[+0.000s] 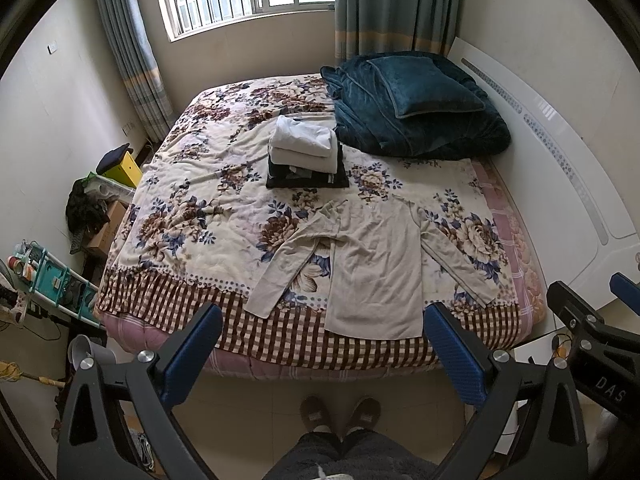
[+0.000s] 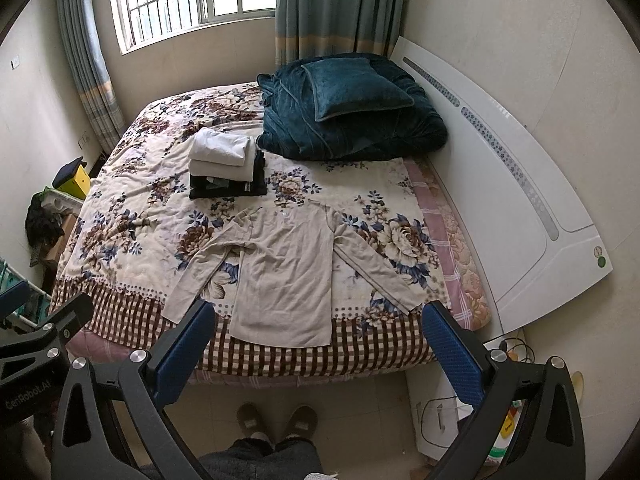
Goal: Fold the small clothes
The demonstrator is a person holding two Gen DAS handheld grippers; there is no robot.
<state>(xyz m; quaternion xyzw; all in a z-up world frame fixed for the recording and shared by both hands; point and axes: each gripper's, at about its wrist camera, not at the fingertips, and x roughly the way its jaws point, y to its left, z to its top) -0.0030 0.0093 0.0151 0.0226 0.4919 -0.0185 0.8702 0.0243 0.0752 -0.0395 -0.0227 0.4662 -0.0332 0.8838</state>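
A beige long-sleeved shirt (image 1: 376,268) (image 2: 284,272) lies spread flat near the foot of the bed, both sleeves angled outward, its hem over the checked border. Behind it sits a stack of folded clothes (image 1: 306,152) (image 2: 226,164), white pieces on top of dark ones. My left gripper (image 1: 324,356) hangs open above the floor in front of the bed's edge, nothing between its blue pads (image 1: 192,356). My right gripper (image 2: 318,354) is likewise open and empty, held short of the shirt's hem. Neither touches the cloth.
The bed (image 1: 192,184) has a floral cover. A dark teal blanket with a cushion (image 1: 416,104) fills its far right corner by the white headboard (image 1: 560,160). Boxes and clutter (image 1: 100,200) line the left wall. A person's slippered feet (image 1: 340,412) stand on the tiled floor.
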